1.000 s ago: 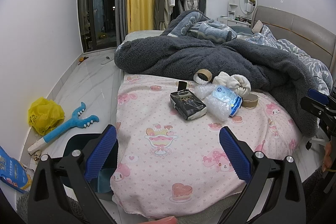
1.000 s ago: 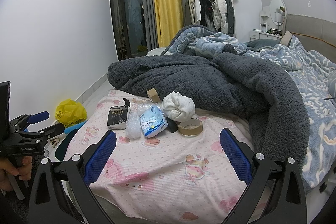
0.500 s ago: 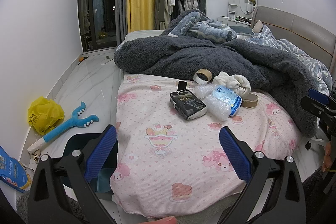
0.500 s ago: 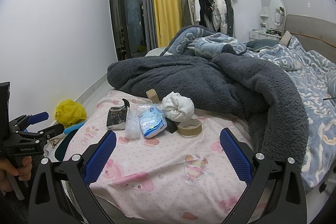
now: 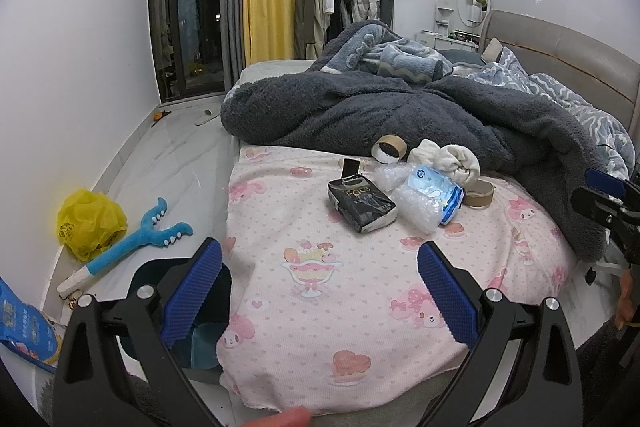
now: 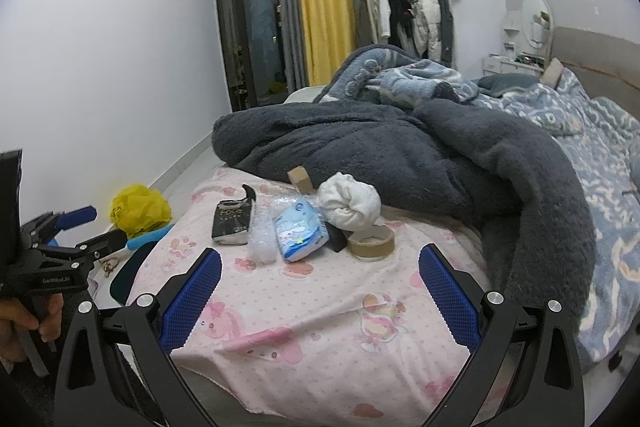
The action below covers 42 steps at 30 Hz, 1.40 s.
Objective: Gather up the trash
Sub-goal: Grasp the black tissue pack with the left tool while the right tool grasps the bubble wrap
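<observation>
Right gripper (image 6: 319,287) has eased slightly toward the trash pile (image 6: 304,223), left gripper (image 5: 319,289) unchanged; both with fingers spread wide and empty, the pile lying on the pink sheet (image 5: 360,291) at 12 o'clock, so collection not yet begun.

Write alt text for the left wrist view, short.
The open left gripper hovers at the foot of a bed with a pink cartoon sheet, where a black tissue pack, bubble wrap, a blue packet and tape rolls lie clustered. A dark blanket lies beyond.
</observation>
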Motion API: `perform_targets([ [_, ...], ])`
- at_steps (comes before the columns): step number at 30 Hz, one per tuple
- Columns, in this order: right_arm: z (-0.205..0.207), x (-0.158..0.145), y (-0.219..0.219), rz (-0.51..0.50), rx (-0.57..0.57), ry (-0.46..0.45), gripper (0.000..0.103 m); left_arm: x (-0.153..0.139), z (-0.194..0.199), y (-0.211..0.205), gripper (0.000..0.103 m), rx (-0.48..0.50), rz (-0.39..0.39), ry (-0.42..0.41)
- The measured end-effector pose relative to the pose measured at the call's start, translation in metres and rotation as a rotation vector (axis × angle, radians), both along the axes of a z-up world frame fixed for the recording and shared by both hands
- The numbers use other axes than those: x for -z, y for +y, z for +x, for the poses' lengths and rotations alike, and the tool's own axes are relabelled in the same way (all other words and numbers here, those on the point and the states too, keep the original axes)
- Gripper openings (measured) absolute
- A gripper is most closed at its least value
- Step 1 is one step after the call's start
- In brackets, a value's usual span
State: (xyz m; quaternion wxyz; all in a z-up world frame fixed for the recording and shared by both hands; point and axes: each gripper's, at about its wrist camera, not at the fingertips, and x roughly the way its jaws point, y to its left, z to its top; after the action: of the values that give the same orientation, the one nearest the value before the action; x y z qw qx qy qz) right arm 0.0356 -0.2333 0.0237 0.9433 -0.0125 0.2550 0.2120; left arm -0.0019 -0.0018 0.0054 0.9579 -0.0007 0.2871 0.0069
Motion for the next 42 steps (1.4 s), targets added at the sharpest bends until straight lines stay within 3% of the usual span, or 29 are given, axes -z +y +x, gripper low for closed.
perform_targets([
  [10,0.006,0.002,0.021,-0.023,-0.071,0.006,0.1,-0.008,0.015,0.006,0.099,0.016,-0.004,0.026],
  [20,0.033,0.02,0.032,-0.031,-0.126,0.057,0.082,-0.003,0.048,0.013,0.098,0.057,-0.07,0.087],
  [25,0.05,0.028,0.044,-0.061,-0.17,0.074,0.074,0.006,0.065,0.011,0.085,0.104,-0.083,0.12],
  [34,0.069,0.047,0.067,-0.111,-0.254,0.109,0.065,0.022,0.099,0.009,0.081,0.168,-0.131,0.172],
  [42,0.09,0.066,0.087,-0.151,-0.314,0.137,0.055,0.038,0.126,0.014,0.078,0.171,-0.234,0.249],
])
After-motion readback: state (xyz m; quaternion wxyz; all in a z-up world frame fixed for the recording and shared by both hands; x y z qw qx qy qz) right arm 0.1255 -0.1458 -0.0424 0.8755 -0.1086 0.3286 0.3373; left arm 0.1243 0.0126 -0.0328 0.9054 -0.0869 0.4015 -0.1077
